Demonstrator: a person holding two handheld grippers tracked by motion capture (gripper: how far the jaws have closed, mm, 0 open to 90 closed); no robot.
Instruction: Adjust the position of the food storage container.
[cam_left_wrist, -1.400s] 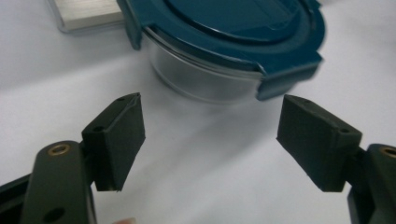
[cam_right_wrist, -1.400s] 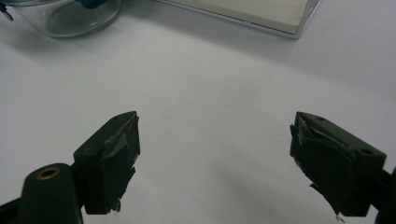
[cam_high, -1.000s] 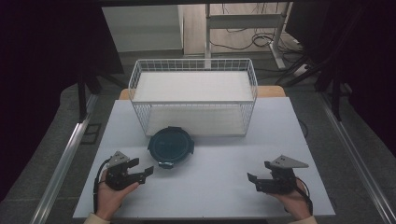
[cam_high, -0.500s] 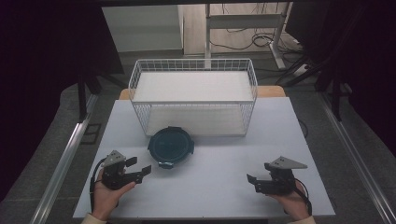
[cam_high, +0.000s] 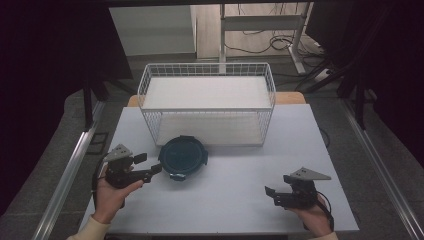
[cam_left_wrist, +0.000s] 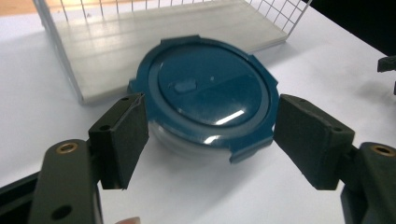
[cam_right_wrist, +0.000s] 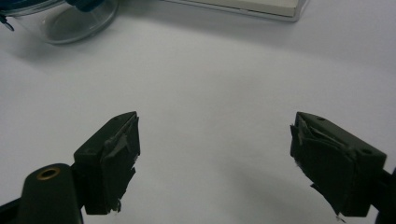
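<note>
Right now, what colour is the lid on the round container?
Dark teal blue lid, clearest in the left gripper view.

place: lab / recording rig
counter: plain white counter
surround: dark curtains, cables on floor, metal frame legs

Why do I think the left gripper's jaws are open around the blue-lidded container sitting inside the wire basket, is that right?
Not quite. The left gripper does have its jaws open on either side of the blue-lidded container, but the container sits on the white table in front of the wire basket, not inside it. The high view shows this.
</note>
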